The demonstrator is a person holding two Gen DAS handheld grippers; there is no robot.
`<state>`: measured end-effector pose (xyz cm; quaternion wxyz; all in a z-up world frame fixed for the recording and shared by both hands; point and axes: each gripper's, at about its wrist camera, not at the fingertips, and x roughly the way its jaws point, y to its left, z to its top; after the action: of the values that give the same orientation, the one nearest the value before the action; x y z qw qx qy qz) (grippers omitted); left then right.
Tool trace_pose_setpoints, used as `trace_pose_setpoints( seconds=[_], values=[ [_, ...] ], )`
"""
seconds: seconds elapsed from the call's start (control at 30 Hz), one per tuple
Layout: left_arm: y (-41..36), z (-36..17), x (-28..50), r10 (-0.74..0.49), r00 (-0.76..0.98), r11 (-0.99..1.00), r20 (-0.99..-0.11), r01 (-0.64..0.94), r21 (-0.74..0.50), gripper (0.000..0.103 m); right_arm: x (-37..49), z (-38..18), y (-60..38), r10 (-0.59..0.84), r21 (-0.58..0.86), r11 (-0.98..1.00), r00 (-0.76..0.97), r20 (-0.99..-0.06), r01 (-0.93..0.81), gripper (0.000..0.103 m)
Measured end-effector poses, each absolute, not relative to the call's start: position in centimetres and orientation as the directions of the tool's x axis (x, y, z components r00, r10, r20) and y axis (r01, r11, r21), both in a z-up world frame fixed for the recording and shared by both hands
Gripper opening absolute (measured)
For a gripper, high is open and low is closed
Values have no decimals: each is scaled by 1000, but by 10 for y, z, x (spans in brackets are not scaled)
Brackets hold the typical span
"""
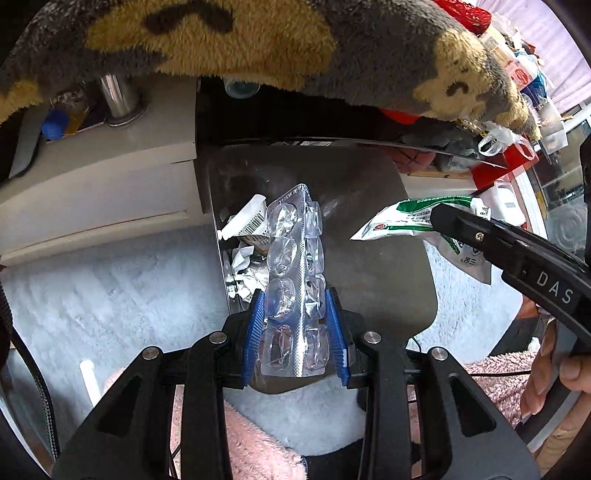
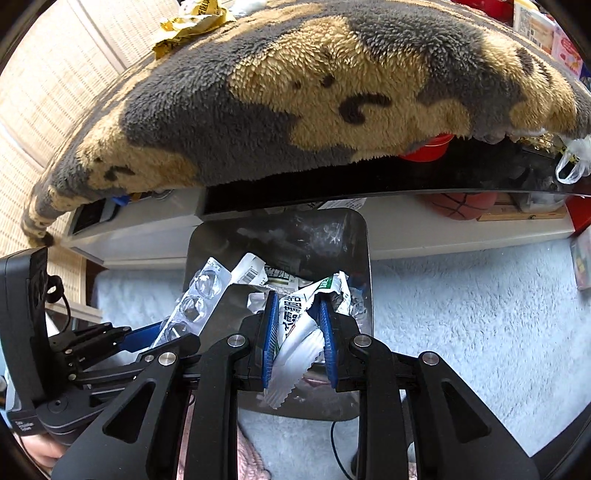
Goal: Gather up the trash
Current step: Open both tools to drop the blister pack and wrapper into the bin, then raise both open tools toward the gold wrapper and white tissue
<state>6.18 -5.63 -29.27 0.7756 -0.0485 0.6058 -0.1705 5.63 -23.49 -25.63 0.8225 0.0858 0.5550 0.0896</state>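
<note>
The bin (image 2: 364,258) mouth is open from above, its far half bare — trash (image 1: 245,258) heaps only along the left wall. A fleece blanket (image 2: 295,92) overhangs the far rim, capping headroom there. Both tools crowd the mouth — left tool (image 1: 295,325), right tool (image 2: 297,332) — close beside each other.

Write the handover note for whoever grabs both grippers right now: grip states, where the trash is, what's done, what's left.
Left gripper: shut on an empty blister pack, held over the open metal bin.
Right gripper: shut on a white and green sachet wrapper, also above the bin.
Done: a tube and crumpled wrappers already lie in the bin.
Left: open both grippers so the two pieces drop in. A crumpled yellow wrapper on the plush blanket above looks like the next pickup.
</note>
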Motion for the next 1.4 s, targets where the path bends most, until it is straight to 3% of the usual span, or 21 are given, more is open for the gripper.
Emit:
trace_pose_setpoints(
  seconds=[0.17, 0.23, 0.33, 0.47, 0.63, 0.7, 0.83, 1.4],
  values=[
    [-58, -293, 69, -333, 200, 934, -922, 203, -293, 32, 62, -259, -237, 266, 271, 962, 363, -893, -37, 25],
    [-58, -292, 69, -341, 196, 930, -919, 210, -301, 34, 63, -257, -239, 277, 287, 957, 371, -887, -29, 34],
    [-57, -288, 67, -341, 210, 931, -916, 208, -299, 49, 63, -253, -241, 289, 305, 952, 386, -876, -20, 53],
    [-54, -278, 62, -331, 237, 935, -913, 210, -285, 62, 61, -247, -247, 282, 310, 951, 407, -869, 3, 65],
    [-46, -258, 53, -312, 291, 943, -904, 208, -259, 83, 55, -234, -252, 289, 333, 943, 459, -840, 16, 90],
    [-41, -249, 48, -315, 309, 944, -897, 201, -262, 89, 51, -226, -253, 304, 350, 937, 482, -822, 7, 94],
    [-30, -231, 40, -317, 341, 945, -885, 191, -265, 93, 44, -217, -256, 315, 367, 930, 515, -798, 1, 97],
    [-7, -172, 54, -332, 468, 943, -819, 170, -285, 93, 53, -176, -267, 281, 367, 930, 584, -762, 31, 97]
  ],
)
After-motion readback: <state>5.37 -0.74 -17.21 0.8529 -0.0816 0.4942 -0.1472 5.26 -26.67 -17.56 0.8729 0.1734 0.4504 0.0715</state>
